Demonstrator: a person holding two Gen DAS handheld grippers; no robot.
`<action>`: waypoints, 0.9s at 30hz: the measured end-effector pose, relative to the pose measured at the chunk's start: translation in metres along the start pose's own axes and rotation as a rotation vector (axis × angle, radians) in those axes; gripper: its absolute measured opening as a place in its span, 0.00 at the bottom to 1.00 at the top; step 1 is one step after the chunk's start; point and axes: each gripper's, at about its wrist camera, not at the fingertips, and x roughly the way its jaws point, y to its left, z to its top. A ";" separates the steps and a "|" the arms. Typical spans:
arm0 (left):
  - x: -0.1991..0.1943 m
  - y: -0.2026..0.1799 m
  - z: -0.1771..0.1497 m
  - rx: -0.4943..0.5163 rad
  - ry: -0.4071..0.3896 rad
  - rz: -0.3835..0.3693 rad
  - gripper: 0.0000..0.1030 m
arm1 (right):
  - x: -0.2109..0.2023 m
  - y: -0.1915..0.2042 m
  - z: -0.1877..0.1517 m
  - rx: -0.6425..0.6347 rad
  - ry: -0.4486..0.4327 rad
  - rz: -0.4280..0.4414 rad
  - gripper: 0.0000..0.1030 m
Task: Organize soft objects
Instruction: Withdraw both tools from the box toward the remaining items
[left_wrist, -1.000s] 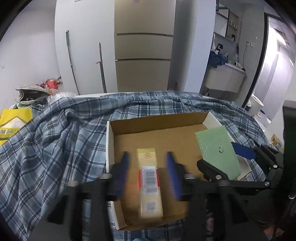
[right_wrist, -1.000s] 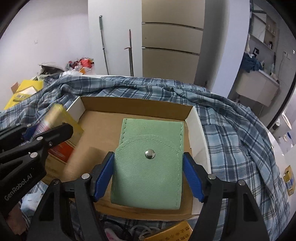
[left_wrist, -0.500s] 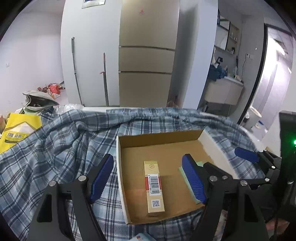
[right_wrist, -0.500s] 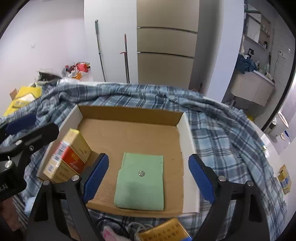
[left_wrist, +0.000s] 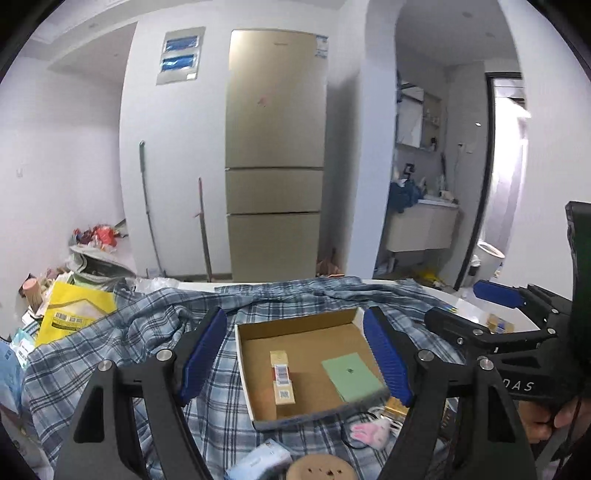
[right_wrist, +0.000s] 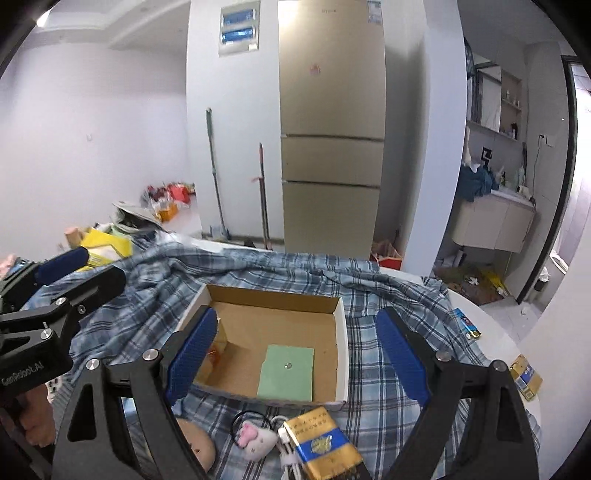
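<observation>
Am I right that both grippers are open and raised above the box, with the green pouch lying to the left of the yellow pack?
Not quite: the green pouch lies to the right of the yellow pack, as the left wrist view shows. Both the left gripper and right gripper are open above the box.

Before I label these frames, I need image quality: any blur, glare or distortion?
Left wrist view: strong fisheye bending, dark corners, cardboard box near edge smeared, doorway at right overexposed. Right wrist view: same bending, green pouch sharp, blue pack slightly soft.
</observation>
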 end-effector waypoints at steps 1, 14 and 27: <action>-0.006 -0.003 -0.001 0.010 -0.007 -0.002 0.76 | -0.006 0.000 -0.003 -0.006 -0.008 -0.001 0.85; -0.052 -0.028 -0.050 0.019 -0.051 -0.063 0.76 | -0.043 -0.005 -0.056 -0.002 -0.066 -0.020 0.85; -0.020 -0.022 -0.100 0.020 0.087 -0.042 0.76 | -0.003 -0.024 -0.109 0.032 0.055 -0.054 0.85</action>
